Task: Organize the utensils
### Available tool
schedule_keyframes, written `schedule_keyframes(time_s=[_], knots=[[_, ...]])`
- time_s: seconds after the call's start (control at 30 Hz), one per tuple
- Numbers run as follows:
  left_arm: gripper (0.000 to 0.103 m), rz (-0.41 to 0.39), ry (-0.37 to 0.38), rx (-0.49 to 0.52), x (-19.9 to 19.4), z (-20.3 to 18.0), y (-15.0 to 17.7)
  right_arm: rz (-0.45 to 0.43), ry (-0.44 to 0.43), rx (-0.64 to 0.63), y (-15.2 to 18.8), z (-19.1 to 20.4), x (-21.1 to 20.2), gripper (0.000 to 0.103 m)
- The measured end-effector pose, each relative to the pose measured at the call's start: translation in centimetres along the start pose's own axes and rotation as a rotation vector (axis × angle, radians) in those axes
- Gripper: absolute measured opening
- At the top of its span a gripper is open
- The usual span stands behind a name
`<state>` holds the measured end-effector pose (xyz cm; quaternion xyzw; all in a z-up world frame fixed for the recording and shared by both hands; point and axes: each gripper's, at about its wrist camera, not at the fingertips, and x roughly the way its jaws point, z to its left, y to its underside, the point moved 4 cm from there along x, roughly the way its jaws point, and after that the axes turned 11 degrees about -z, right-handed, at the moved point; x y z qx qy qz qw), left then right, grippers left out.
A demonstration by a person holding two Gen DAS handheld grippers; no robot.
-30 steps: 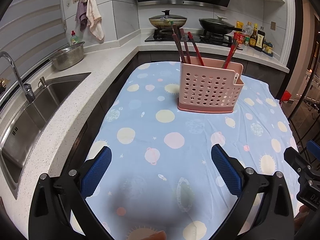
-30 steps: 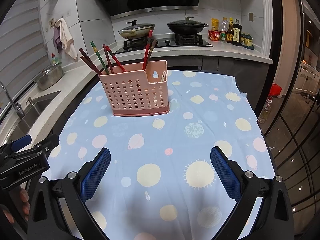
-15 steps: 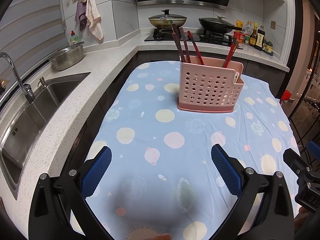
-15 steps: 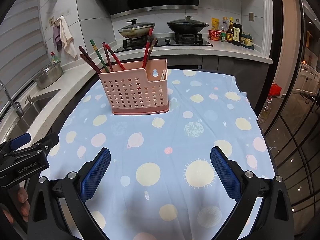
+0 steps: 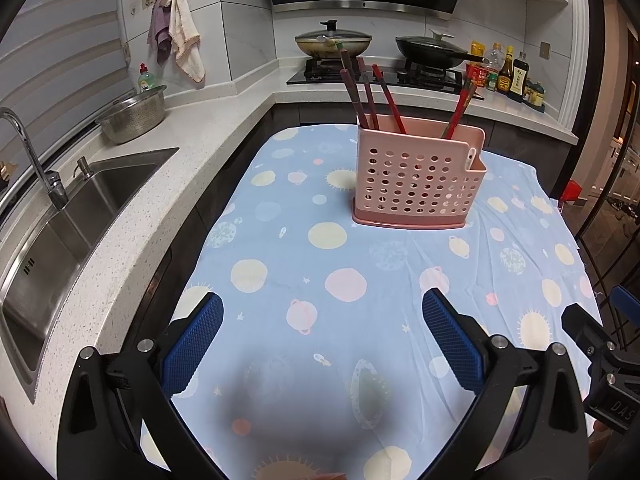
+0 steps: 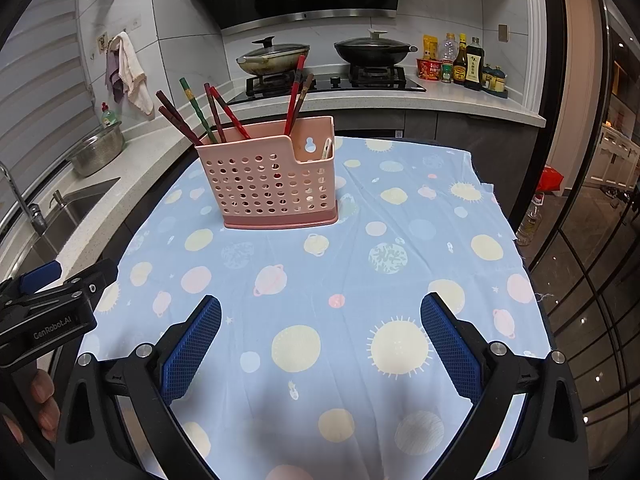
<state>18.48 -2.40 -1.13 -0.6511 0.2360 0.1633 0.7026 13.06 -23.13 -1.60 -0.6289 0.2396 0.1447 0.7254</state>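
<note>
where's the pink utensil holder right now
The pink utensil holder stands upright on the blue tablecloth, far side, ahead of both open grippers.

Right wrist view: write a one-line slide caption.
Open right gripper above planet-print tablecloth, facing pink utensil holder filled with chopsticks.

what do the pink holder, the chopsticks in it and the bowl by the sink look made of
Pink perforated utensil holder: looks like moulded plastic, matte, with uniform punched holes.
Dark red chopsticks: probably lacquered wood or bamboo, slightly glossy; hard to tell.
Perforated metal colander bowl: looks like stainless steel, with a silvery sheen.
</note>
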Motion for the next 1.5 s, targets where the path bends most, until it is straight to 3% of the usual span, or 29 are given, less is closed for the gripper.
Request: schedule_keyframes(time_s=[1.5], knots=[[0.095,0.005,-0.031,0.011,1.5,0.4,-0.3,0.003,0.024,-0.012,-1.0,-0.7,1.7,0.096]])
